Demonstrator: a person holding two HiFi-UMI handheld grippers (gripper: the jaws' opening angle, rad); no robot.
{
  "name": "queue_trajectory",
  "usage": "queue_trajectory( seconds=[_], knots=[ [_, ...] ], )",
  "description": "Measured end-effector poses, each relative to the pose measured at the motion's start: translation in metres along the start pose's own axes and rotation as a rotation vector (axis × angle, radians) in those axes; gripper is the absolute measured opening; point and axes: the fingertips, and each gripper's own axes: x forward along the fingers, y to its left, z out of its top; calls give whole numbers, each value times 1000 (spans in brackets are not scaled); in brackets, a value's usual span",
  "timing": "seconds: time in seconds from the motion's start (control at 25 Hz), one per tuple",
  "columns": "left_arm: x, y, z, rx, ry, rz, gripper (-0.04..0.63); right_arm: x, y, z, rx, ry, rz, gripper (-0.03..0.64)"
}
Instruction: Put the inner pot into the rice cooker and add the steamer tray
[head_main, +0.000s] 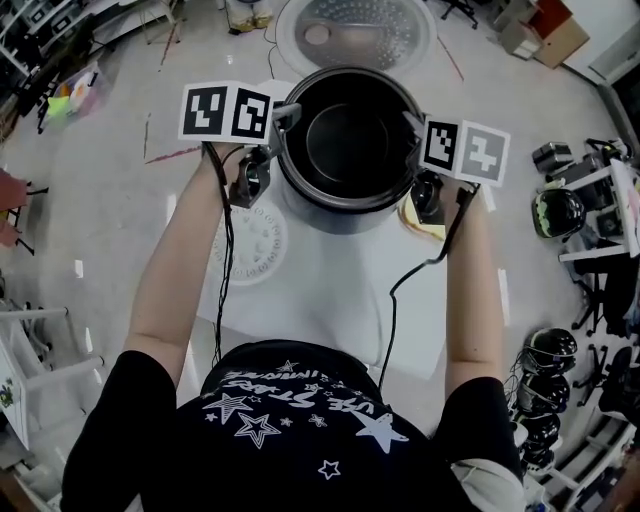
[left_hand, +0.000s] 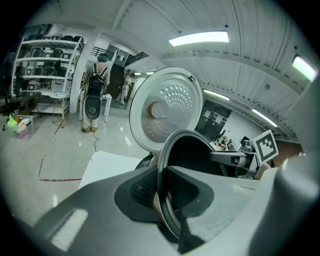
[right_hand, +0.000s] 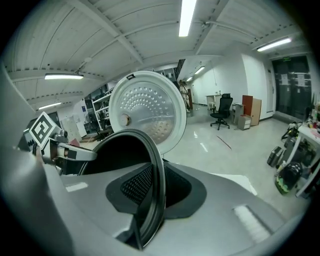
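The left gripper (head_main: 287, 116) and the right gripper (head_main: 413, 122) are each pinching the inner pot's (head_main: 347, 140) rim between their jaws. The rice cooker lid (head_main: 355, 32) is standing open beyond it.

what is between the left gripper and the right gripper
The black inner pot fills the stretch: the left gripper is shut on one side of its rim, the right gripper on the other. The head view shows it.
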Motion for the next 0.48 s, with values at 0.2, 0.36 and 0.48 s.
queue_trajectory(
  seconds=[0.2,0.36,0.48],
  knots=[
    [16,7,-13,-4,47,12,57,13,-9,-16,-6,34,12,85],
    [30,14,-23,67,111,60,68,24,-15,-28,-55,59,4,86],
    [40,20,-31,120,149,106,79,35,-21,-39,-104,78,-27,91]
  ],
)
